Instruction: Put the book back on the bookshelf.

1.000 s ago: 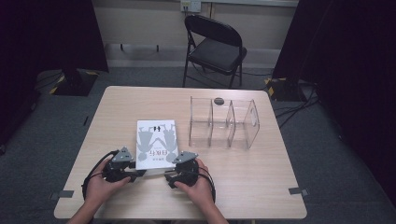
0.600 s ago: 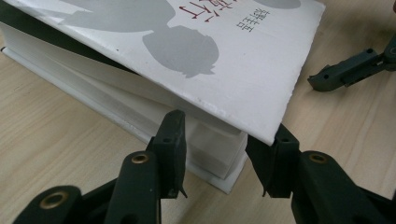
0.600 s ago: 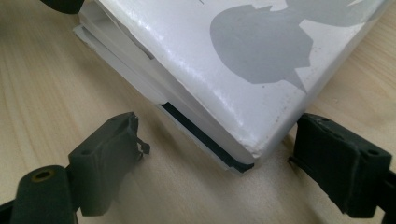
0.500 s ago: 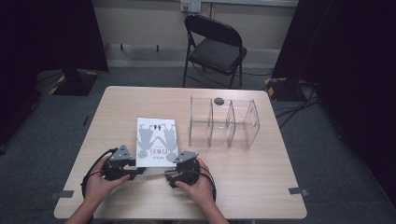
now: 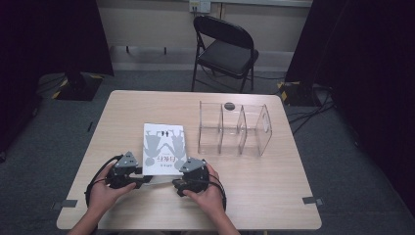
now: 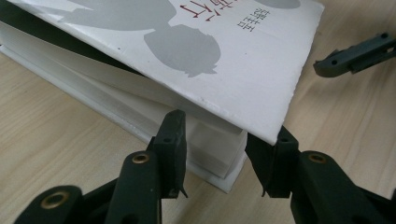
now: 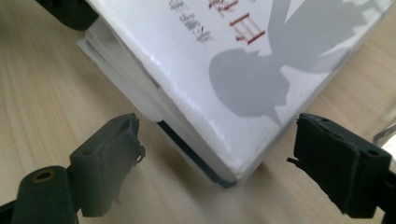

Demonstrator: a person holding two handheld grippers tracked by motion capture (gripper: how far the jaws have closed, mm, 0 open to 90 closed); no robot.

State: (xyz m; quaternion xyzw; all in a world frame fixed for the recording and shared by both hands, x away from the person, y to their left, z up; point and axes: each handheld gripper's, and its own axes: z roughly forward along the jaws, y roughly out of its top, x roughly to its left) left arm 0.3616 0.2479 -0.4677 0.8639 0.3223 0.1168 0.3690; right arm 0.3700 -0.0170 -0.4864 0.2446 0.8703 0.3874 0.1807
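Note:
A white book (image 5: 164, 146) with grey silhouettes on its cover lies flat on the wooden table (image 5: 254, 181), left of centre. My left gripper (image 5: 142, 178) is at the book's near left corner. In the left gripper view, that gripper (image 6: 227, 126) stands open astride the corner (image 6: 224, 158), its tips close to both sides. The cover (image 6: 224, 56) bows up off the pages. My right gripper (image 5: 178, 180) is at the near right corner. In the right gripper view its wide-open jaws (image 7: 217, 130) flank the corner (image 7: 229, 168) without touching it.
A clear plastic organizer (image 5: 235, 129) with upright dividers stands to the right of the book, with a small dark round object (image 5: 229, 105) behind it. A black folding chair (image 5: 225, 49) is beyond the far table edge. Cables trail from both grippers towards the person.

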